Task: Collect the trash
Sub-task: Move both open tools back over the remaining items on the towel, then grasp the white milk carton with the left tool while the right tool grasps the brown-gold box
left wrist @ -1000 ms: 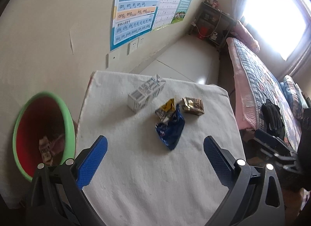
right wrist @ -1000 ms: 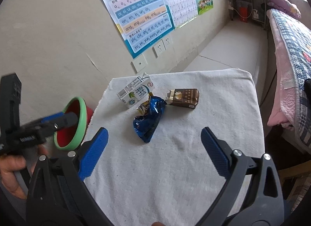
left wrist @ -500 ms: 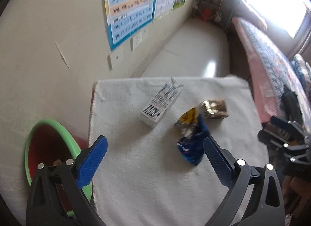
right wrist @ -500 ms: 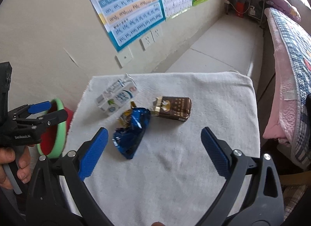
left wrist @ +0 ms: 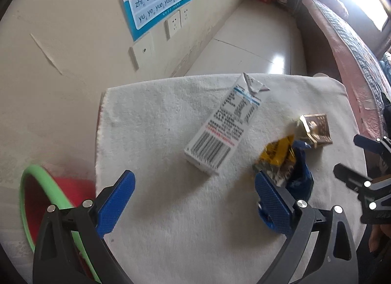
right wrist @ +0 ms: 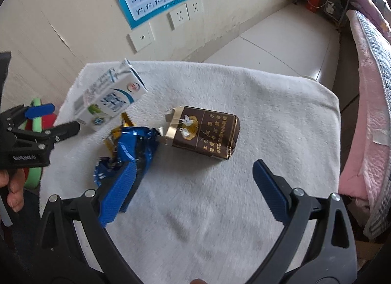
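Note:
A white milk carton lies on its side on the white towel-covered table. Beside it sit a crumpled blue and yellow wrapper and a brown cigarette pack. My left gripper is open, just short of the carton, its right finger in front of the wrapper. My right gripper is open, just short of the brown pack, its left finger over the wrapper. Each gripper shows in the other's view, the left and the right.
A red basin with a green rim stands on the floor left of the table, against the wall. A bed with a pink cover runs along the right. Wall sockets and posters hang behind the table.
Both grippers have moved forward and down toward the trash: the left onto the milk carton, the right onto the brown pack. Both stay open.

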Demonstrator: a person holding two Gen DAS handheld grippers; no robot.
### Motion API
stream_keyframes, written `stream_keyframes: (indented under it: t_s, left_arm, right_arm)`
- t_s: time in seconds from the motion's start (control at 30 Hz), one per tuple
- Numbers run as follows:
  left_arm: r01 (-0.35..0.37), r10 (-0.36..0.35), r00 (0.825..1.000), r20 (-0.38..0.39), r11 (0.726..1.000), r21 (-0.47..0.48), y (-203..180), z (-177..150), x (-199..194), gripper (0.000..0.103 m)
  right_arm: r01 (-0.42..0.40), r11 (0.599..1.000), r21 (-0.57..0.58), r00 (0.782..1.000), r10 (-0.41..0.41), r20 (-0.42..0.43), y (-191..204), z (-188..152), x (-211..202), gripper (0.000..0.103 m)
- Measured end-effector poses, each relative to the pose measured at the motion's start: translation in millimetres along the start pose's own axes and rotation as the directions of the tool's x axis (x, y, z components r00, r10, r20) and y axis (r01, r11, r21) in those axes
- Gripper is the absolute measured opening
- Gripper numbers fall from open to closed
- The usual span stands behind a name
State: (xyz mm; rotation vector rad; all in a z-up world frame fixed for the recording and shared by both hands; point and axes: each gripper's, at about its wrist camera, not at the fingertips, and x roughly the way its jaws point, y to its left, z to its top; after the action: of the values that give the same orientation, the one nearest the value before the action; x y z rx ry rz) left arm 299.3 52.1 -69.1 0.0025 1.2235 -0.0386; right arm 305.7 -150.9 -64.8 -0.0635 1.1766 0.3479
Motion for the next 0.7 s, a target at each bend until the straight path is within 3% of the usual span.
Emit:
stream_keyframes:
  t_s: [0.27,0.4,0.5,0.57,0.63,0.7]
  left_arm:
    - [-0.020,0.020,1.000,-0.023,0.999,0.027,-6,16,24,0.089]
    - [-0.014,0.016,0.999,-0.040,0.999,0.039,-10,19,35,0.079]
    - [-0.007,0.010,0.999,-0.049,0.999,0.051,-10,19,42,0.066]
    - [-0.003,0.007,0.998,-0.058,0.999,0.052,-11,19,46,0.050]
    - [0.008,-0.006,0.999,-0.051,0.999,0.047,-10,19,46,0.049]
    - [0.024,-0.022,0.999,-0.046,0.999,0.040,-9,19,45,0.049]
  right_arm:
    - [0.012,0.998,-0.067,1.000,-0.014,-0.027,-4,11,24,0.095]
    - [0.010,0.994,-0.108,0.999,-0.015,-0.041,-1,14,36,0.095]
    - [0.021,0.988,-0.151,0.999,-0.026,-0.029,4,15,41,0.094]
    - [0.027,0.983,-0.183,0.999,-0.034,-0.031,8,16,47,0.086]
    - [0.024,0.981,-0.190,0.999,-0.031,-0.035,8,14,51,0.081]
    - [0.030,0.981,-0.191,0.999,-0.034,-0.018,7,13,50,0.065]
